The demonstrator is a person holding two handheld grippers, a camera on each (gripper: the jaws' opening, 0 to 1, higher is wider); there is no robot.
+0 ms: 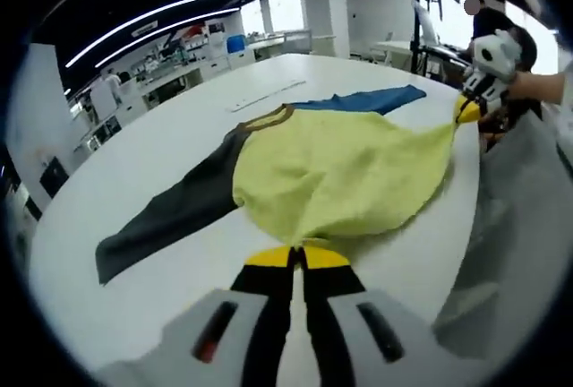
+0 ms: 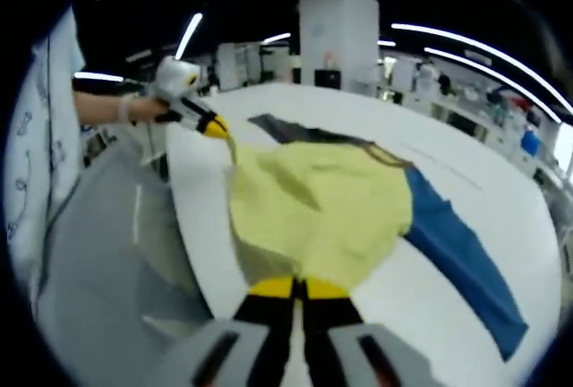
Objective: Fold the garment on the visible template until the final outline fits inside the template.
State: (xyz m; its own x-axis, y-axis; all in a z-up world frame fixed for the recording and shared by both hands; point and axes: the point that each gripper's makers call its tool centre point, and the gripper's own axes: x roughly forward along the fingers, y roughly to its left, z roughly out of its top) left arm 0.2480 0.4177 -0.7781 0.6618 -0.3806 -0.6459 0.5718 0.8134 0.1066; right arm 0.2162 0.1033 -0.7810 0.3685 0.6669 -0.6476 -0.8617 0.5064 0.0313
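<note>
Shirt [image 1: 331, 172] lies on the white table [image 1: 134, 270]: yellow body, 1 dark grey sleeve [image 1: 170, 212], 1 blue sleeve [image 1: 372, 100], brown collar [image 1: 269, 118] on the far side in left gripper view.

Left gripper [image 1: 297, 257]: jaws closed, yellow tips pinching the near edge of the yellow body. Fabric bunches up to the tips.

Right gripper [image 2: 299, 288]: jaws closed on the near yellow edge in its own view. It also shows in left gripper view at the right [image 1: 466, 111], held by a hand [image 1: 528, 85], pinching a stretched-out point of the hem at the table edge.

Left gripper also shows in right gripper view at upper left [image 2: 215, 127], held by a hand [image 2: 134, 107], tip on a hem corner at the table edge.

Hem pulled taut between the 2 grip points, both at the near table edge. Both sleeves lie flat and spread out to opposite sides. Can't make out template lines under the shirt.

Thin pale strip [image 1: 269, 96] lies on the table beyond the collar. Grey floor [image 2: 116, 253] beside the table. A person [image 1: 488, 15] stands in the background in left gripper view; benches and shelving along the far walls.
</note>
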